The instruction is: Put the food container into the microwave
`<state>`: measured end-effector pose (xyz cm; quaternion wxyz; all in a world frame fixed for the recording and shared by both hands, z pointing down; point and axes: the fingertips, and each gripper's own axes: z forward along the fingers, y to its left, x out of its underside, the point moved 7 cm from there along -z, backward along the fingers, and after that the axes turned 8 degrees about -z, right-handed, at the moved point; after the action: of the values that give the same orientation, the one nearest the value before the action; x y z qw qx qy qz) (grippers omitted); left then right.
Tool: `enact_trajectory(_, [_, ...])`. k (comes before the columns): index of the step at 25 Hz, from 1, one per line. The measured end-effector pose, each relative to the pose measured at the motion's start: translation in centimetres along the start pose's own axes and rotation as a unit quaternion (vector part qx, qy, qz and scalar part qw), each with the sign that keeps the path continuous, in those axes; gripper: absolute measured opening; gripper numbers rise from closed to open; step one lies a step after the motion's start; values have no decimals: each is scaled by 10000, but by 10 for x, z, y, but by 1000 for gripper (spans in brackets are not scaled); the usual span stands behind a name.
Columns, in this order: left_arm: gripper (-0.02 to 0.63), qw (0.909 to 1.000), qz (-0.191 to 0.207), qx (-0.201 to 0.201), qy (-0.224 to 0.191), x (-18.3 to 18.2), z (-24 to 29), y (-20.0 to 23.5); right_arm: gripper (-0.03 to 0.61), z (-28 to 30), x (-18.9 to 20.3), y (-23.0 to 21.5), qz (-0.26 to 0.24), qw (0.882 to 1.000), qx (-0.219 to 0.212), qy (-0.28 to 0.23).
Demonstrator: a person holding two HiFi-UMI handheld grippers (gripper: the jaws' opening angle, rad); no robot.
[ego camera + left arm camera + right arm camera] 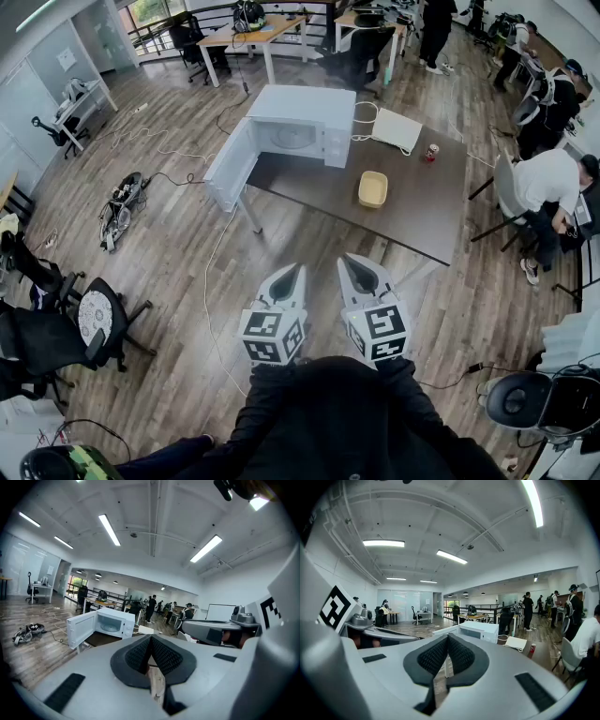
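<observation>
A pale yellow food container (373, 188) sits on the dark table (431, 202), right of the white microwave (298, 125). The microwave's door (228, 164) hangs wide open to the left, and the glass turntable shows inside. The microwave (111, 622) also shows in the left gripper view and, smaller, in the right gripper view (477, 631). Both grippers are held close to my body, well short of the table. My left gripper (293, 275) and right gripper (355, 265) are both shut with nothing between the jaws.
A white bag (397, 129) and a small red can (432, 152) lie on the table behind the container. Black office chairs (98, 321) stand at the left, cables run across the wooden floor, and a seated person (548, 192) is at the right.
</observation>
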<state>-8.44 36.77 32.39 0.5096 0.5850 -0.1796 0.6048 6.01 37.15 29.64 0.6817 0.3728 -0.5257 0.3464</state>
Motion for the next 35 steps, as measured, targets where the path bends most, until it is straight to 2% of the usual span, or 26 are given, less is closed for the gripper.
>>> enact_trajectory(18, [34,9999,-95,55,12,-3,0,29,23,25,0,16,54,10000,23,58])
enact_trajectory(24, [34,9998,-144,148,79,2,-7,51,23,40,6,34,75,9998,-68,143])
enact_trajectory(35, [34,9990,-336,72,293,19,-21,99,23,62,16,67,193,9994,-71,285])
